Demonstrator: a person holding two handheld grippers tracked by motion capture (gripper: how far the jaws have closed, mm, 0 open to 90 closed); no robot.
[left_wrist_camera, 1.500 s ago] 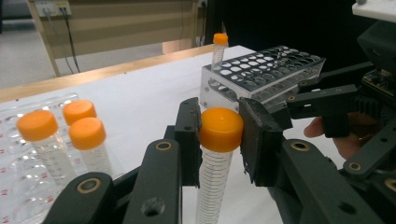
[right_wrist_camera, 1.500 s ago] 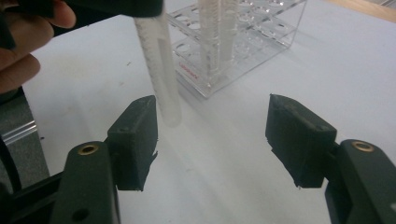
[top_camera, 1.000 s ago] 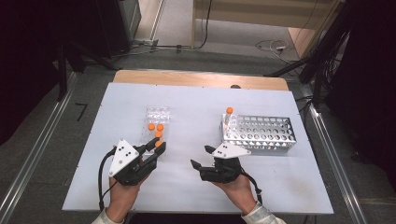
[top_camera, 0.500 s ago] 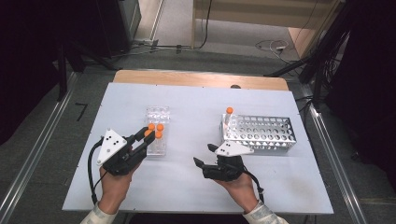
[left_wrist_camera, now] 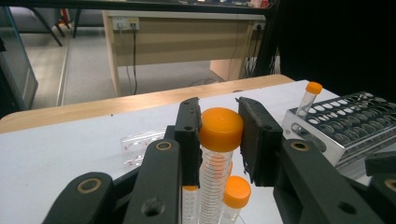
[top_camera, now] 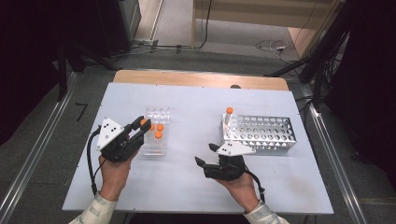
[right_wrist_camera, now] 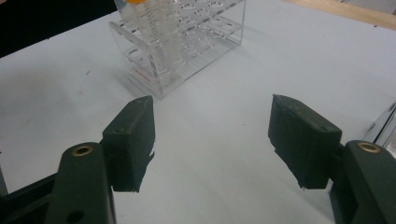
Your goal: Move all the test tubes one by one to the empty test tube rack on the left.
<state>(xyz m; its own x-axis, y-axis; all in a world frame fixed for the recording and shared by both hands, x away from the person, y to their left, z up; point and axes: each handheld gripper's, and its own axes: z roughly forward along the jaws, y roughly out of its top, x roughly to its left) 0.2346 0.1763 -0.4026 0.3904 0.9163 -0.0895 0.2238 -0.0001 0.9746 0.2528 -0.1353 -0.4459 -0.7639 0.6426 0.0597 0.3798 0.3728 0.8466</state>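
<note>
My left gripper (top_camera: 140, 125) is shut on the orange cap of a clear graduated tube (left_wrist_camera: 220, 128), at the left side of a clear plastic rack (top_camera: 156, 114). In the left gripper view the held cap stands higher than two other orange-capped tubes (left_wrist_camera: 236, 191) just beyond it. The high view shows those two caps (top_camera: 159, 130) in the clear rack. My right gripper (top_camera: 205, 155) rests low over the table to the right of that rack, open, with nothing between its jaws (right_wrist_camera: 212, 140). It points toward the clear rack (right_wrist_camera: 187, 42).
A perforated metal rack (top_camera: 261, 133) stands at the right, with one orange-capped tube (top_camera: 229, 110) upright in its near-left corner. A wooden strip (top_camera: 201, 79) borders the white tabletop's far edge. Cables trail from both grippers toward the person's forearms.
The left gripper has moved left and a little away from the person, carrying the orange-capped tube along. The right gripper has stayed where it was, still open.
</note>
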